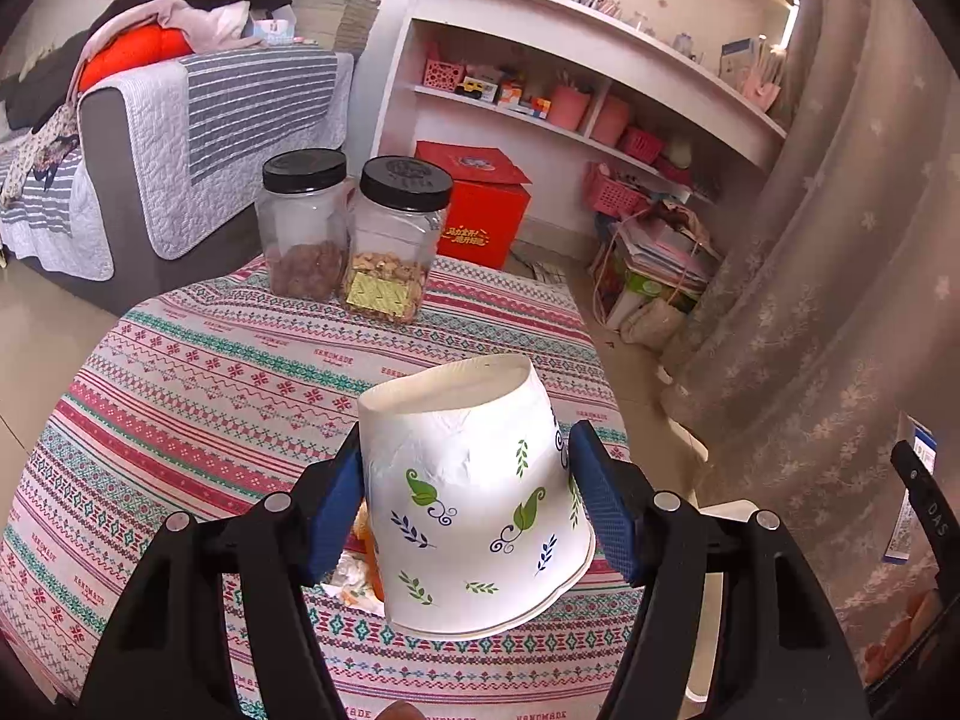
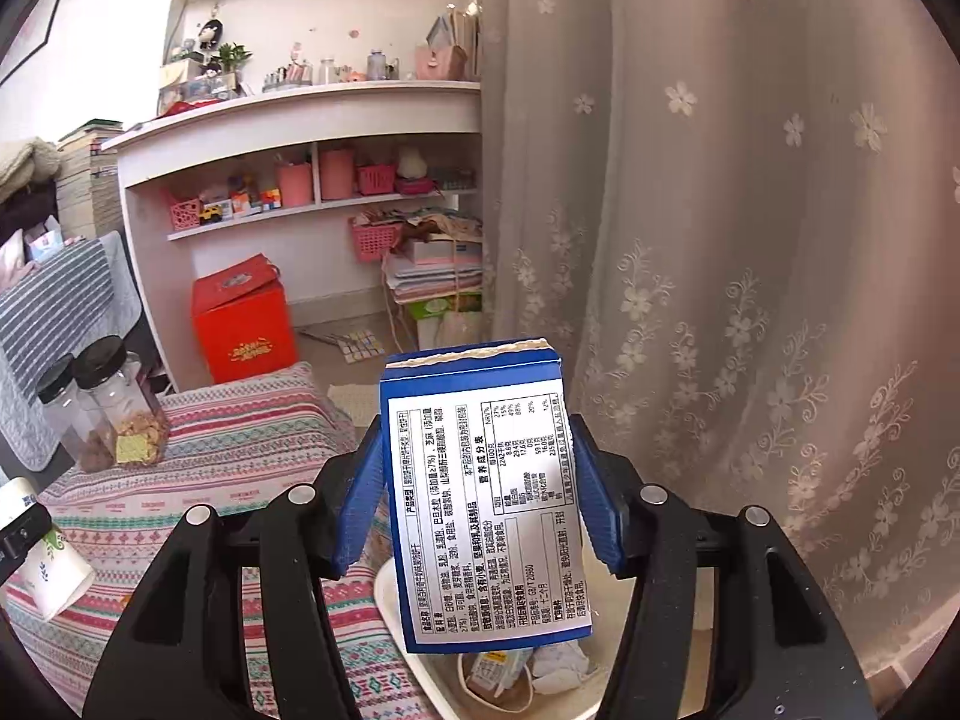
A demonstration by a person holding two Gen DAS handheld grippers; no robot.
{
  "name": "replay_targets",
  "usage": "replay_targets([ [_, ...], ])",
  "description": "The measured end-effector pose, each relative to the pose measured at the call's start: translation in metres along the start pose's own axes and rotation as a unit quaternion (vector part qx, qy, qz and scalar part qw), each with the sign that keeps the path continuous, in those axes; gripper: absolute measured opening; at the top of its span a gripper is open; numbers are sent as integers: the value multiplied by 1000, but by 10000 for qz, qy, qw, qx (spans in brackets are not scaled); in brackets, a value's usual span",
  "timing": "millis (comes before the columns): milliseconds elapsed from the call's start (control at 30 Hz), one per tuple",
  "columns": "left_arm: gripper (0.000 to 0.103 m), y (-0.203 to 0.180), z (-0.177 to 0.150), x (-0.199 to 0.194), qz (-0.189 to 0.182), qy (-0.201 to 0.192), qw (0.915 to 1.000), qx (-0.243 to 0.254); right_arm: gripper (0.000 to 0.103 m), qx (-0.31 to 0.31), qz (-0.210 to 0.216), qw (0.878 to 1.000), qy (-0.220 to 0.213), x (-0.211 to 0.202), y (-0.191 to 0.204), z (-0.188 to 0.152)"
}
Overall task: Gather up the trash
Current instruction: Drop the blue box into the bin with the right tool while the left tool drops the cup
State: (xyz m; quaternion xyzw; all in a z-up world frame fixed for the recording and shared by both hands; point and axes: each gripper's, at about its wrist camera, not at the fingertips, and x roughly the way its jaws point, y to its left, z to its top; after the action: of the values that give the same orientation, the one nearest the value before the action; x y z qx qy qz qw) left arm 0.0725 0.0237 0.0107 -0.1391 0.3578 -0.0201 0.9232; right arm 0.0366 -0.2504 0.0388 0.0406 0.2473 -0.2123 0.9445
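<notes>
My left gripper [image 1: 465, 492] is shut on a white paper cup [image 1: 474, 498] with green and blue leaf prints, held upside down and tilted above the patterned tablecloth [image 1: 210, 390]. Orange and white scraps [image 1: 360, 564] lie on the cloth beneath it. My right gripper [image 2: 480, 480] is shut on a blue and white food box [image 2: 486, 492], held over a white trash bin [image 2: 420, 666] beside the table. The bin holds crumpled tissue [image 2: 558, 666] and a wrapper [image 2: 495, 669]. The cup also shows at the left edge of the right wrist view [image 2: 54, 564].
Two black-lidded clear jars, one with dark nuts [image 1: 303, 222] and one with pale nuts [image 1: 399, 240], stand at the table's far edge. A red box [image 1: 480, 204] sits on the floor by white shelves [image 1: 576, 60]. A lace curtain [image 2: 750, 300] hangs at right. A sofa [image 1: 150, 138] stands at left.
</notes>
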Motion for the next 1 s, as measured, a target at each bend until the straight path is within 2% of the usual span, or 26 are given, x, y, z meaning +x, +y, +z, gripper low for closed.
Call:
replay_targets([
  [133,65,-26,-4,4,-221,77,9996,154,83,161,-285,9994,-85,-1,-21,-2],
  [300,65,-64,-11,6,-539,138,9975,429,94,391,-640,9967,-308,-8,-54,2],
  [633,65,-135,-17,23,-1094,448,9888,913,96,974,-872,9910,-298,-13,-114,4],
  [900,66,-209,-9,30,-1665,645,9746,1353,96,1399,-980,9850,-246,-19,-150,3],
  [1000,66,-234,-9,37,-1874,883,9680,1414,96,1441,-998,9842,-261,-21,-154,2],
])
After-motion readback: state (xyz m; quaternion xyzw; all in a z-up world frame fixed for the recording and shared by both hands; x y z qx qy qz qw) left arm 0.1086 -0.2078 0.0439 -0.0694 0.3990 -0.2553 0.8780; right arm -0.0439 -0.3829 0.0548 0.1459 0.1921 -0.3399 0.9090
